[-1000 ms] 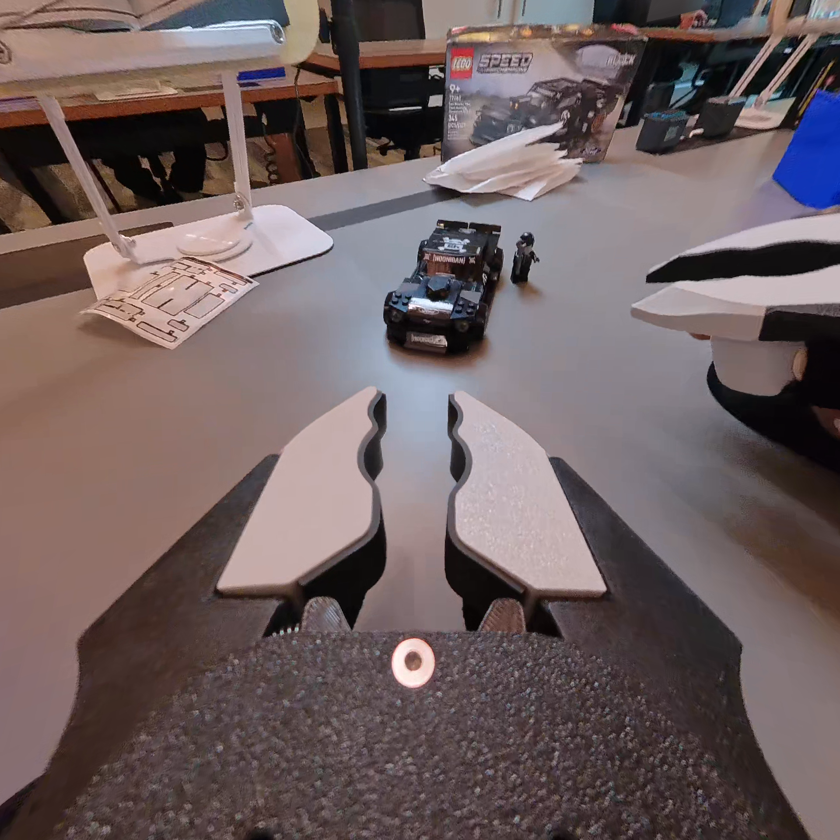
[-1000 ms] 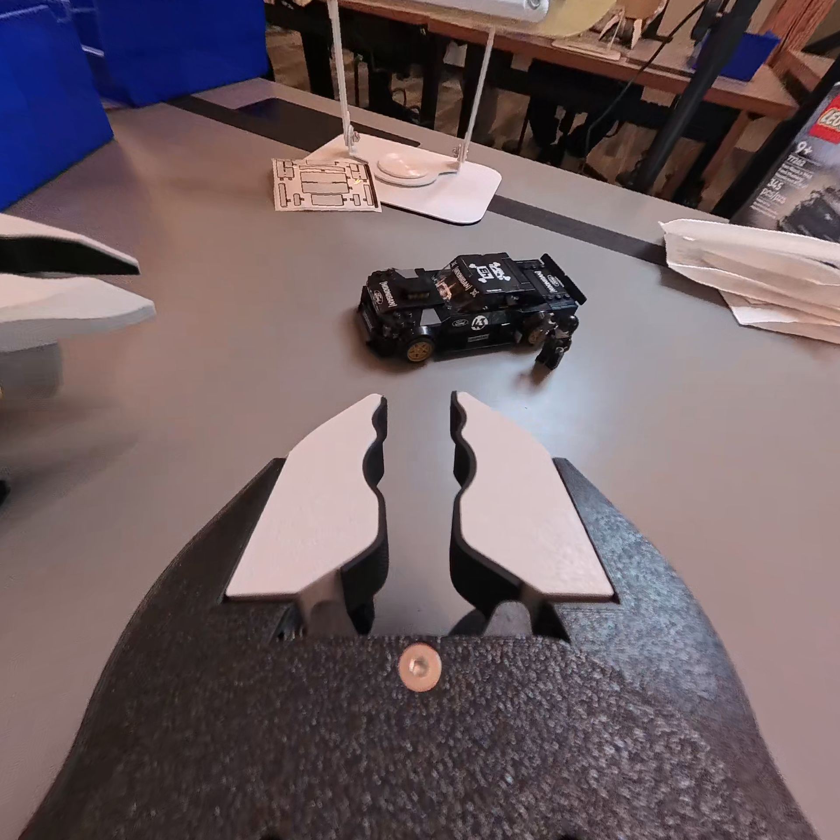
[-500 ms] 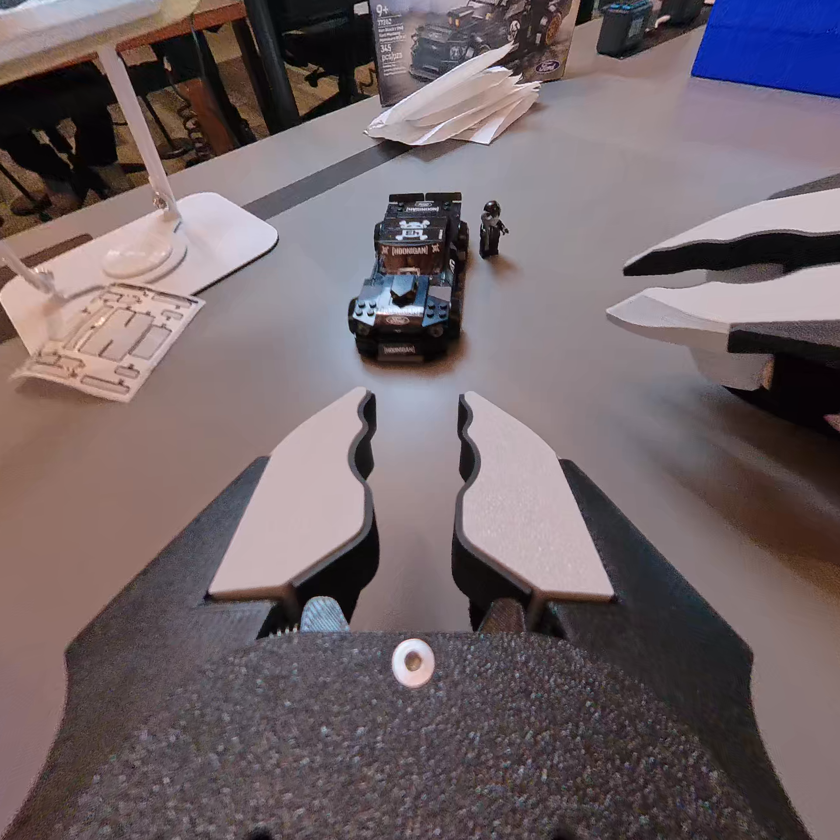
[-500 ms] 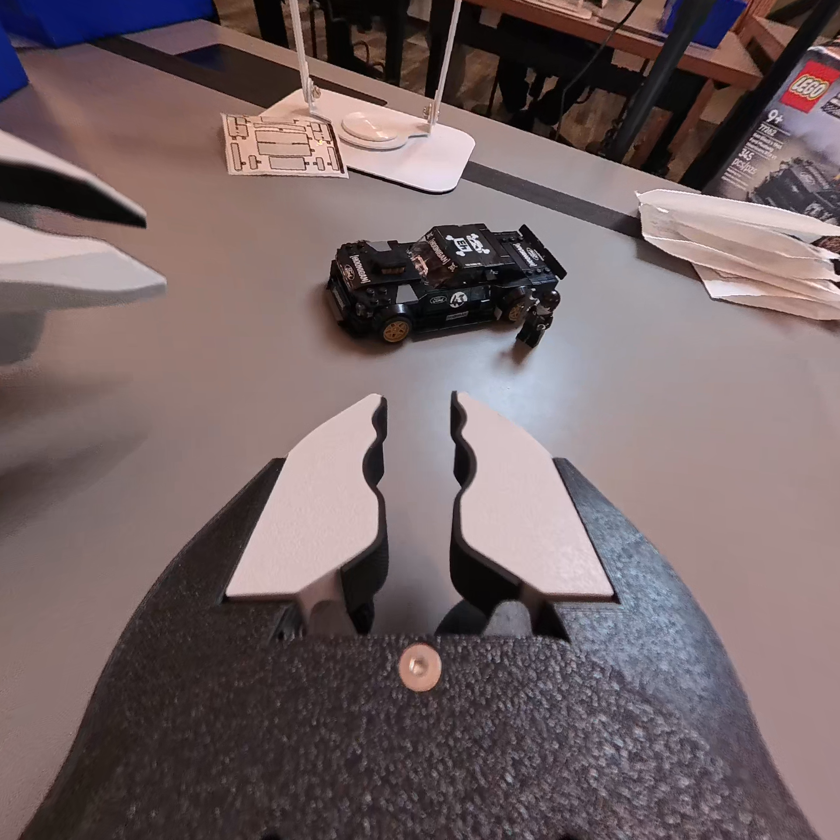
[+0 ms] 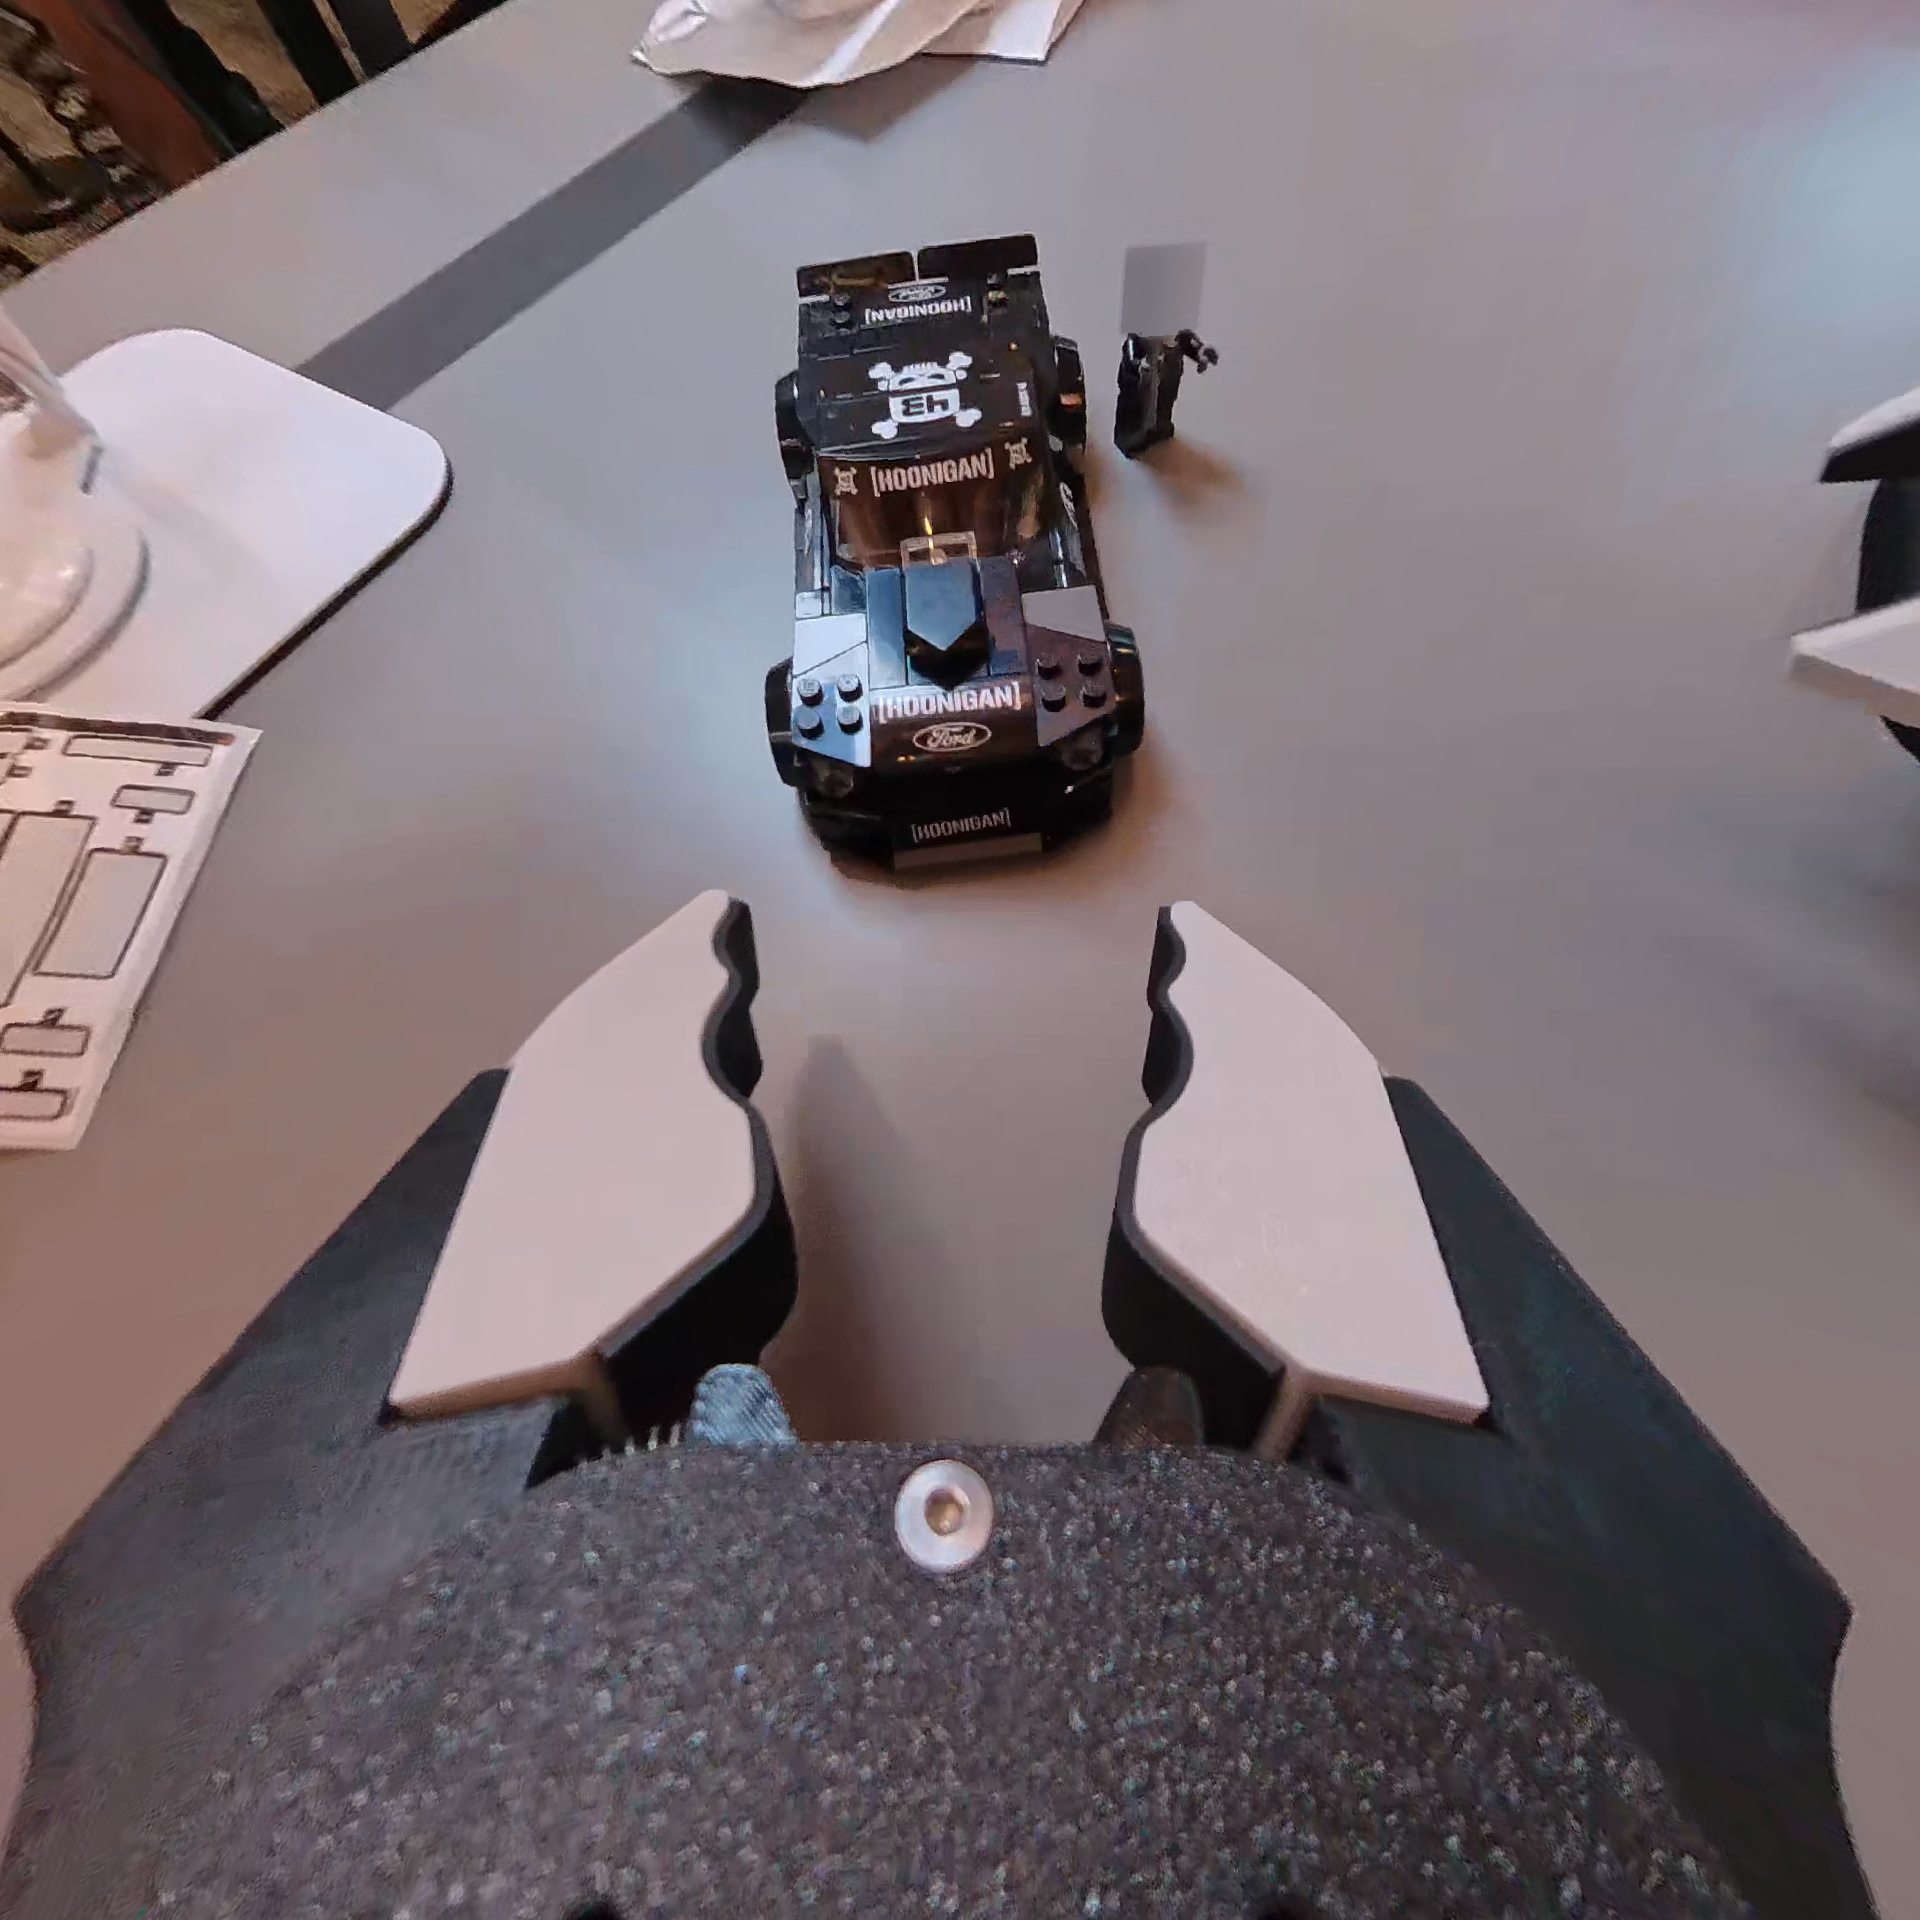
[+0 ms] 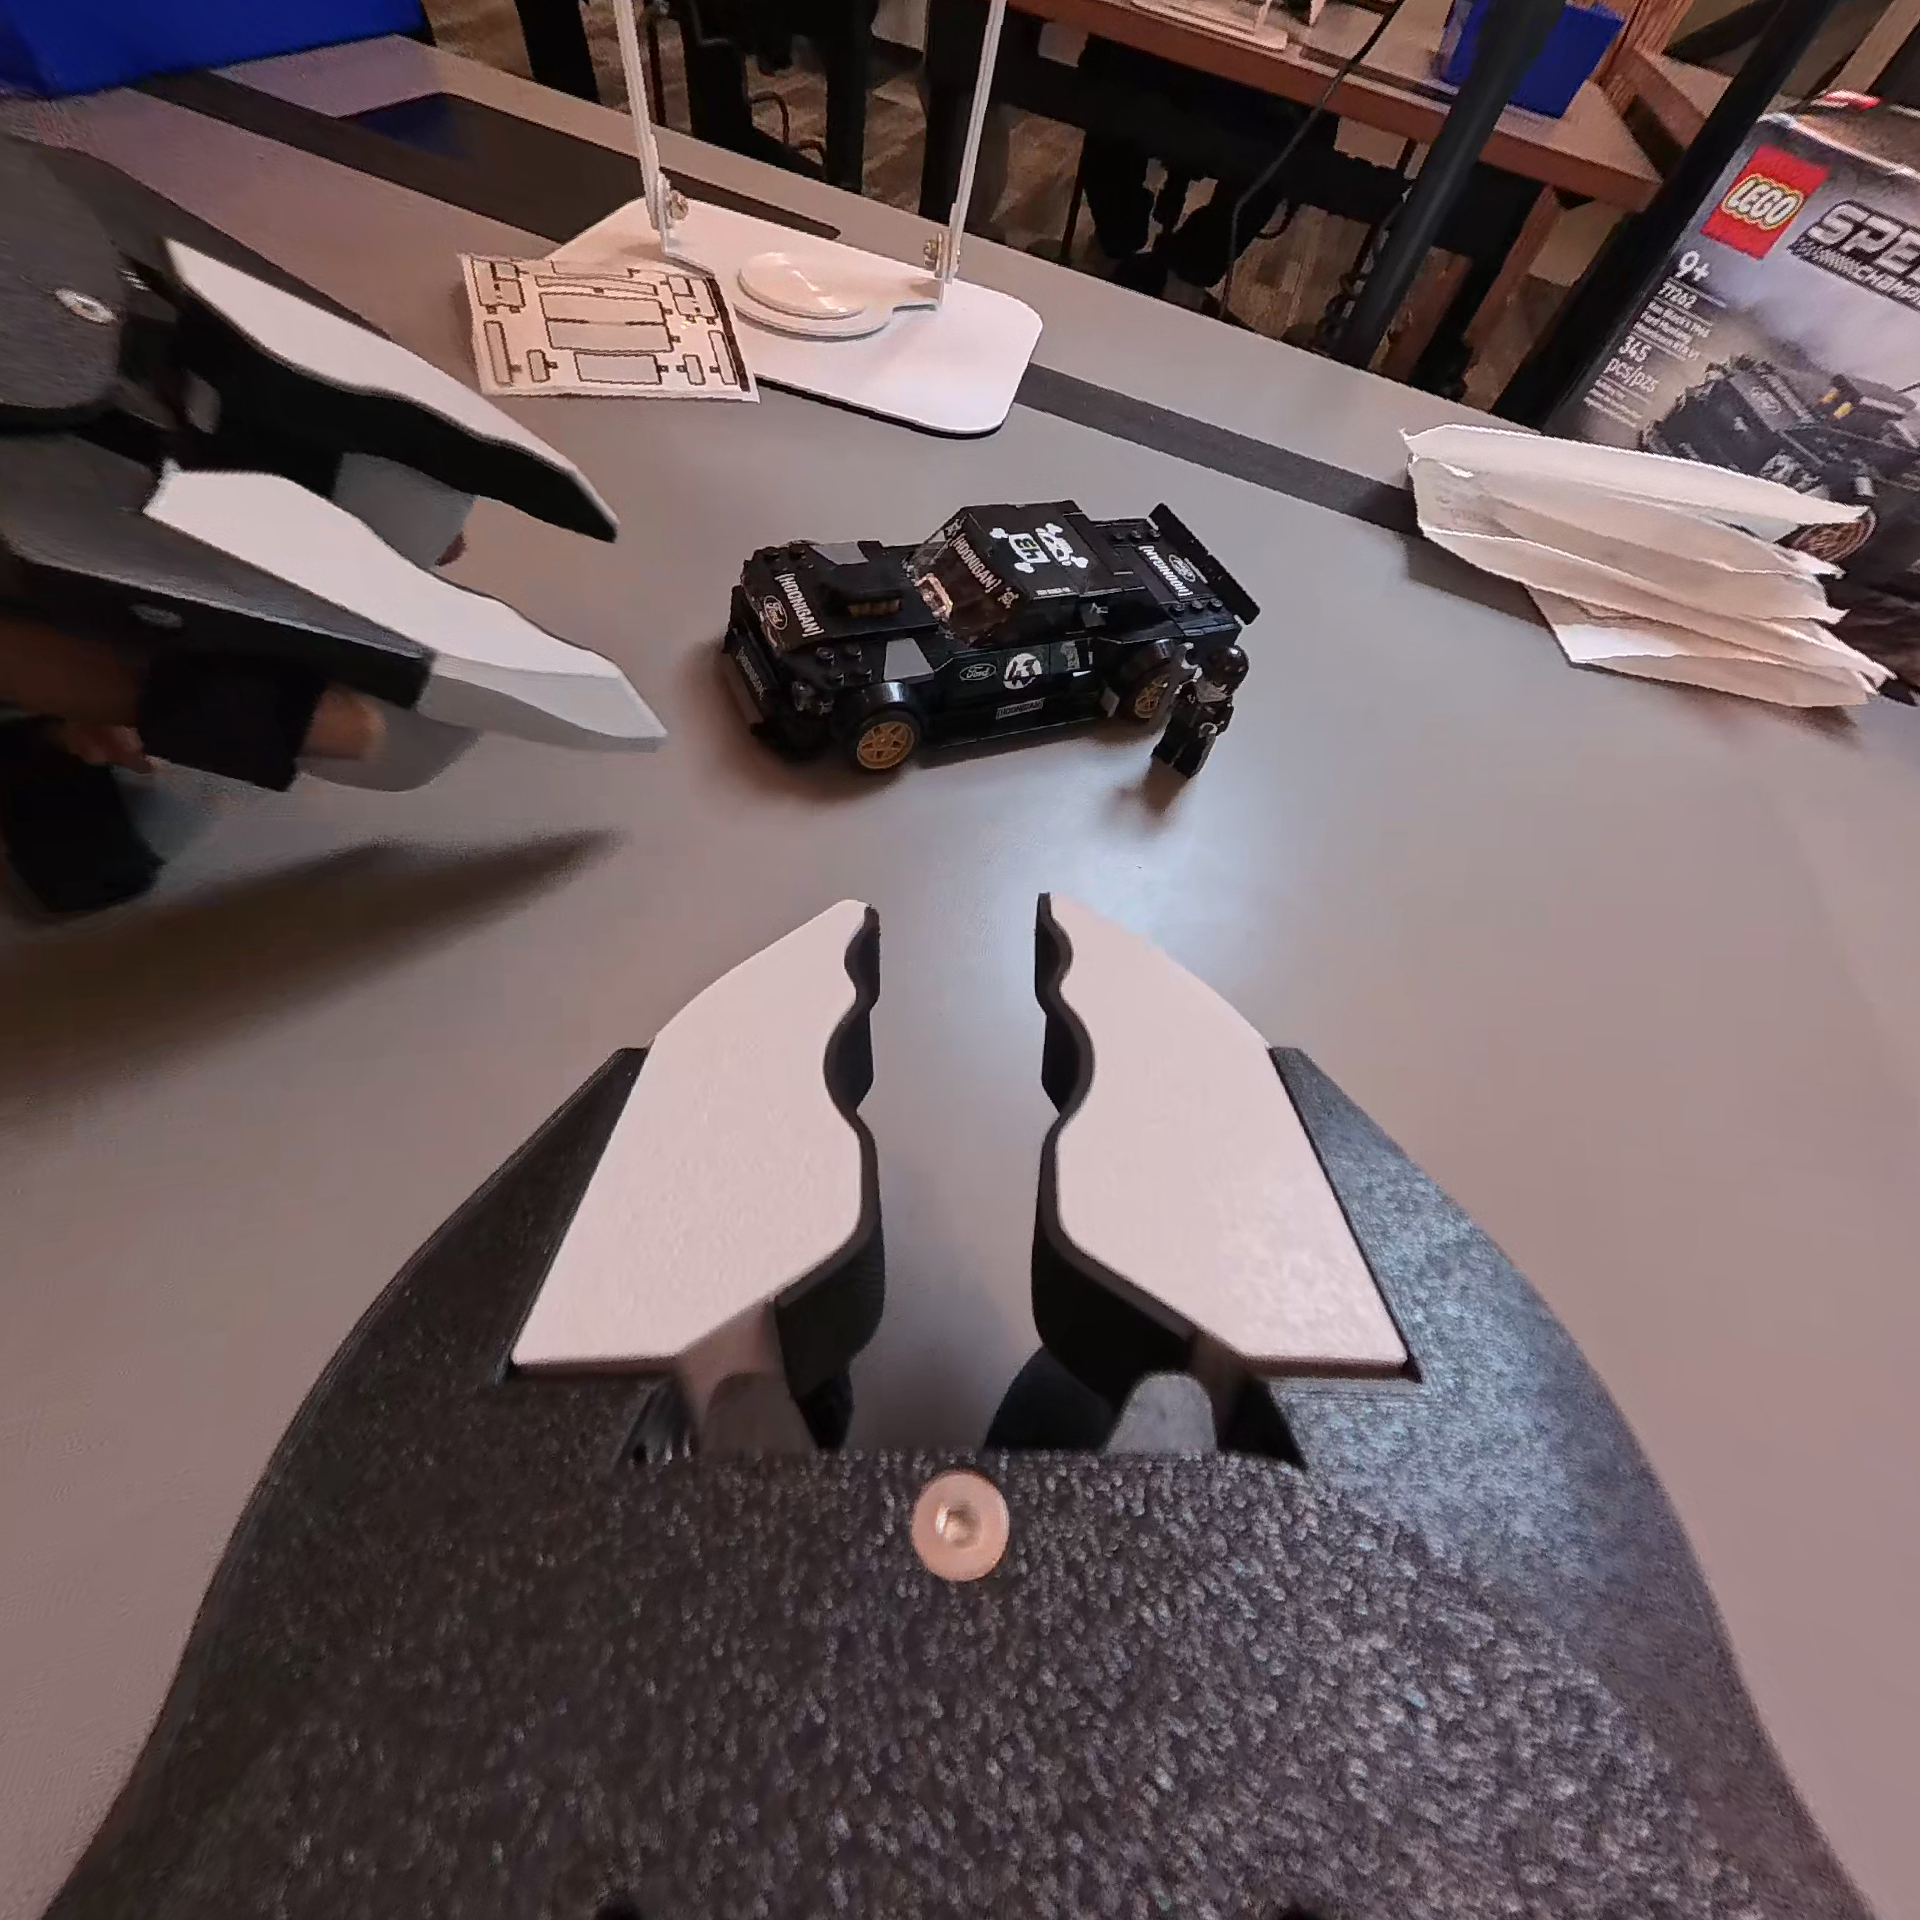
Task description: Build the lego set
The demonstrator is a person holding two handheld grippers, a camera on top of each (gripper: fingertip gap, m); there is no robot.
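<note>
A built black lego car point(image 5: 951, 582) stands on the grey table, its nose facing my left gripper point(image 5: 951, 920). That gripper is open wide and empty, hovering just short of the car's front bumper. A black minifigure point(image 5: 1148, 400) stands beside the car's rear right wheel. In the right wrist view the car point(image 6: 987, 634) is side-on, with the minifigure point(image 6: 1200, 696) at its rear wheel. My right gripper point(image 6: 956, 914) is empty, its fingers a small gap apart, a short way back from the car's side. The left gripper point(image 6: 634, 629) shows at the left there, pointing at the car's nose.
A white lamp base point(image 6: 883, 332) with a sticker sheet point(image 6: 603, 327) beside it sits behind the car. Torn white paper bags point(image 6: 1662, 582) and the lego box point(image 6: 1787, 301) lie at the back right. The right gripper's fingers point(image 5: 1870, 644) show at the left wrist view's right edge.
My left gripper has moved forward and down toward the car's nose and its fingers have opened much wider. The right gripper has come slightly closer with the same small gap.
</note>
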